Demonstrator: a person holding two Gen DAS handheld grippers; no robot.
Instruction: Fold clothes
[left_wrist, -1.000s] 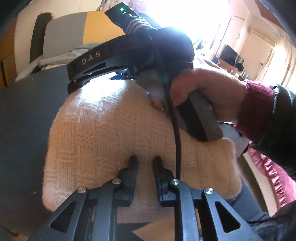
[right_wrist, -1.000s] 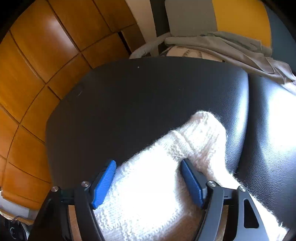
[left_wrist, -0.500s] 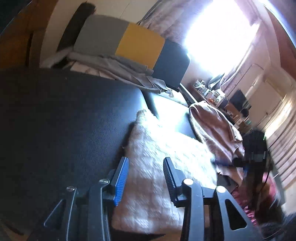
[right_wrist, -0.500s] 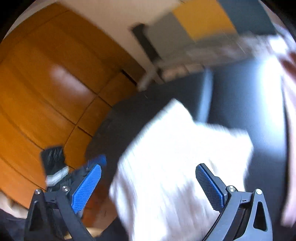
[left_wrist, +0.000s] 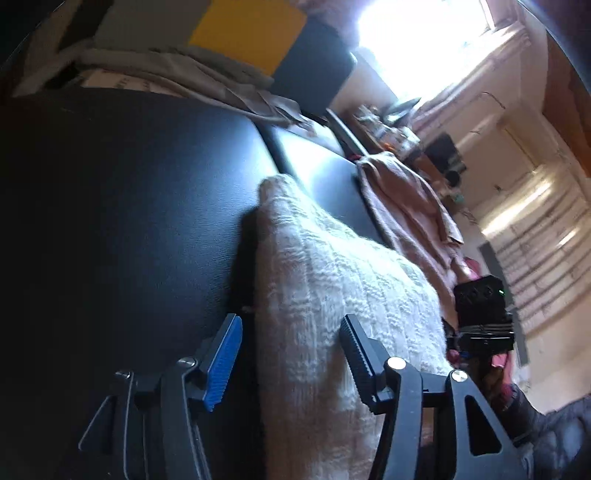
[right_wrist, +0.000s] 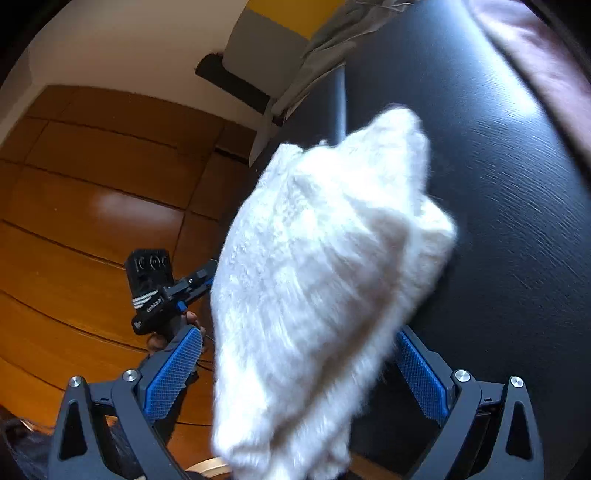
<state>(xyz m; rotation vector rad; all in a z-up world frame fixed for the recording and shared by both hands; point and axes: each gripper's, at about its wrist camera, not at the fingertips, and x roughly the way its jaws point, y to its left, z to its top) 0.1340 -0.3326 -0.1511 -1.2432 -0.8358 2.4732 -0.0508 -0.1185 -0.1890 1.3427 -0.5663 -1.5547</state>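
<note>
Honestly, we reckon the trick now is to square up the cream knit sweater (left_wrist: 332, 295) and leave the fold alone rather than yanking an edge. It lies folded on the black leather seat (left_wrist: 129, 203), filling the lower middle of both wrist views. Our left gripper (left_wrist: 290, 356) sits with fingers spread over its near end, pinching nothing; our right gripper (right_wrist: 295, 373) is spread wide too, nothing held. In the left view the long axis runs from bottom centre up toward the frame's middle, narrow end pointing away from us.
</note>
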